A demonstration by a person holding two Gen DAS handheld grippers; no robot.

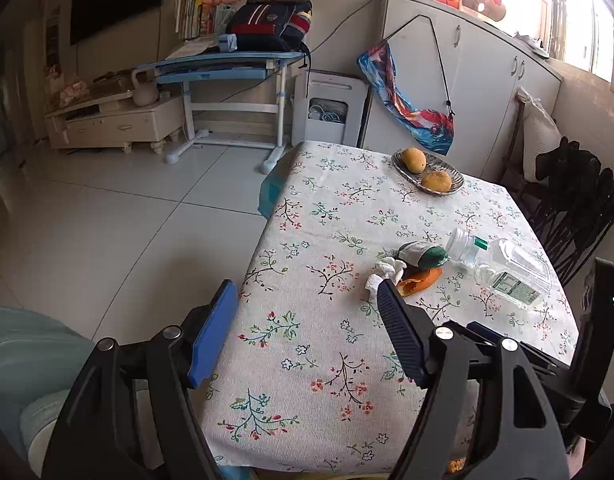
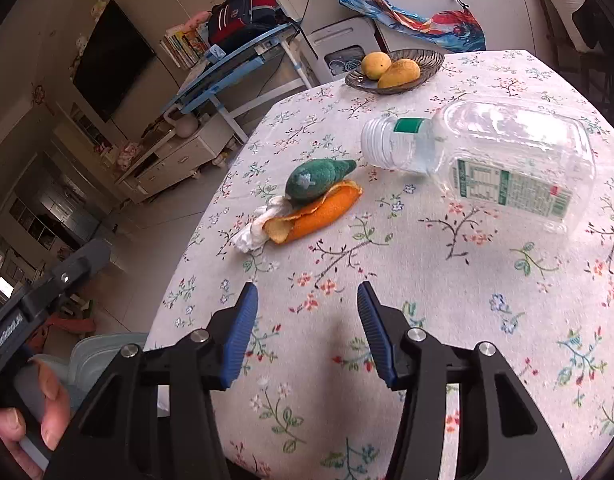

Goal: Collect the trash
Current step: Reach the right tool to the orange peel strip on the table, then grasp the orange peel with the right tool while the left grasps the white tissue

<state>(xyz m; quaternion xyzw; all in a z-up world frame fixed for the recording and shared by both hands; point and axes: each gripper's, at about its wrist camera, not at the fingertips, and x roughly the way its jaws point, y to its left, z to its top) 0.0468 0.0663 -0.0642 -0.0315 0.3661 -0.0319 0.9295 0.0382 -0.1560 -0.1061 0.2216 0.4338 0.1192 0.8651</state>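
**A:** Both tongs up over the near edge of the counter [image 2: 447, 280] now. Left tongs [image 1: 307, 332] spread wide, nothing between them.

**B:** Right tongs [image 2: 307, 328] spread too, but narrower, and empty. I'd say they're being lined up on the trash.

**A:** And there it is, mid-counter toward the left edge: an orange peel [image 2: 319, 212], a crumpled tissue [image 2: 259, 228] touching it, a green wrapper [image 2: 317, 180] resting on top.

**B:** A clear plastic bottle [image 2: 495, 160] lies on its side just beside them. The fruit bowl [image 2: 431, 58] sits at the far edge, not trash, I'd guess.

**A:** Flowered cloth, pale tiled floor [image 1: 107, 208], sunlit living room behind.
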